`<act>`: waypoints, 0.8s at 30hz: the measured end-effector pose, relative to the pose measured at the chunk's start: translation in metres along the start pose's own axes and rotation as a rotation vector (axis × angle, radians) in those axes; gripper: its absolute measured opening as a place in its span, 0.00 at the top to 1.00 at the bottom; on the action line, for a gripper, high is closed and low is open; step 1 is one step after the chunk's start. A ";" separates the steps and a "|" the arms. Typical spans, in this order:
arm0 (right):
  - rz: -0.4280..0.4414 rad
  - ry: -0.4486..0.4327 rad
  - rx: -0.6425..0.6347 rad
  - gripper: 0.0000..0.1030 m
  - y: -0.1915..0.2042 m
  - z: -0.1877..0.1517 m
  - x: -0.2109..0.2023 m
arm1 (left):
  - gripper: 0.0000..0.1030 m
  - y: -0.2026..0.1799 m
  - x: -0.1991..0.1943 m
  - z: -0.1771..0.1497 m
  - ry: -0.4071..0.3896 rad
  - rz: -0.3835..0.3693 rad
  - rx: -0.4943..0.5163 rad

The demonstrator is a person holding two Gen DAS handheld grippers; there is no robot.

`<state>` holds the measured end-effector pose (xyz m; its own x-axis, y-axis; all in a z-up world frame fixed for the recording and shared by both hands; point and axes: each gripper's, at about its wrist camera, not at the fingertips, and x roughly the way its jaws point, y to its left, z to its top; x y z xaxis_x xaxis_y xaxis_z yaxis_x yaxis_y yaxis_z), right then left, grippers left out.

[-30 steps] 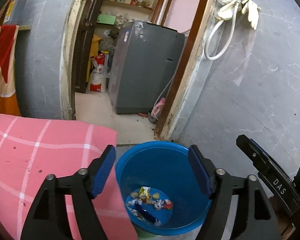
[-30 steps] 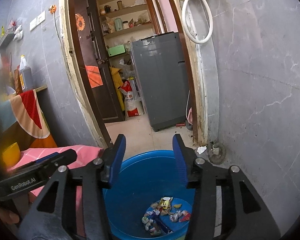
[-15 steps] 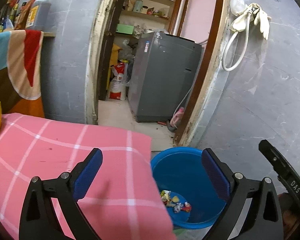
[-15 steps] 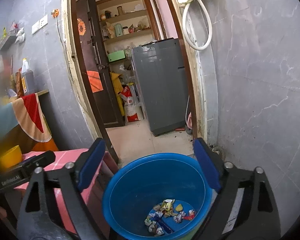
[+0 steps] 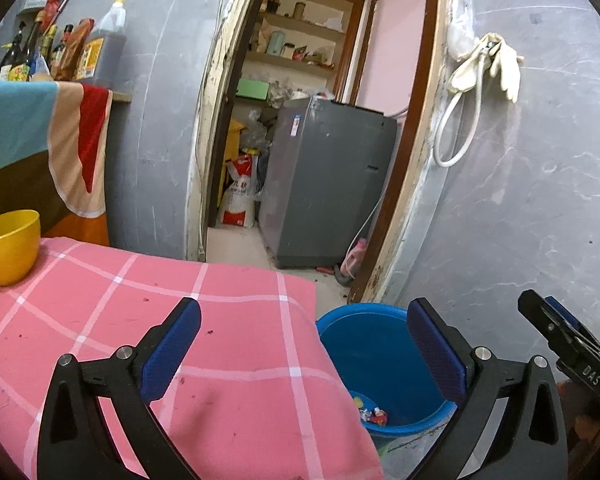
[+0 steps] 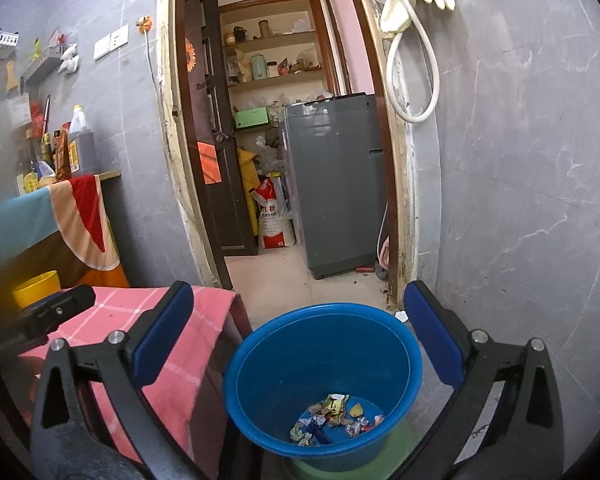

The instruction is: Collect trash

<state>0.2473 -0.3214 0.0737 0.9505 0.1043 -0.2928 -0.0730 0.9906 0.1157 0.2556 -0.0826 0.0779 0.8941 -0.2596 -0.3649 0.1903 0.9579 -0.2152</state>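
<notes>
A blue bucket [image 6: 324, 360] stands on the floor beside the table, with several crumpled wrappers [image 6: 334, 416] lying at its bottom. It also shows in the left wrist view [image 5: 376, 344], with wrappers [image 5: 370, 412] partly hidden by the cloth. My right gripper [image 6: 298, 336] is open wide and empty, above the bucket's near side. My left gripper [image 5: 304, 352] is open wide and empty, over the corner of the pink checked tablecloth [image 5: 140, 320], left of the bucket.
A yellow bowl [image 5: 8, 246] sits at the table's far left. Behind it stands a counter with a draped cloth [image 5: 40, 140] and bottles [image 5: 80, 48]. An open doorway shows a grey washing machine [image 5: 324, 184]. A grey wall with a hose and gloves [image 5: 484, 68] lies right.
Both grippers have opened wider and pulled back and up from the bucket. The left gripper has swung left over the tablecloth, bringing the yellow bowl into view.
</notes>
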 end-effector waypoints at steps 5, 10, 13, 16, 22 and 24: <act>-0.003 -0.028 -0.008 0.00 0.009 0.000 -0.023 | 0.02 -0.005 -0.025 -0.006 -0.027 -0.013 0.029; 0.002 -0.054 -0.018 0.00 0.020 -0.006 -0.052 | 0.02 -0.005 -0.052 -0.016 -0.024 -0.027 0.032; 0.003 -0.059 -0.023 0.00 0.025 -0.013 -0.069 | 0.02 -0.004 -0.068 -0.023 -0.037 -0.026 0.045; 0.005 -0.064 -0.026 0.00 0.029 -0.020 -0.084 | 0.02 -0.002 -0.084 -0.029 -0.047 -0.018 0.061; 0.012 -0.084 -0.053 0.00 0.045 -0.030 -0.112 | 0.02 0.003 -0.112 -0.045 -0.069 0.002 0.071; 0.013 -0.092 -0.059 0.00 0.050 -0.035 -0.121 | 0.02 0.007 -0.121 -0.050 -0.079 0.013 0.077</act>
<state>0.1179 -0.2811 0.0820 0.9729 0.1108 -0.2028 -0.1002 0.9930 0.0621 0.1280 -0.0509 0.0750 0.9252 -0.2396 -0.2942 0.2066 0.9685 -0.1391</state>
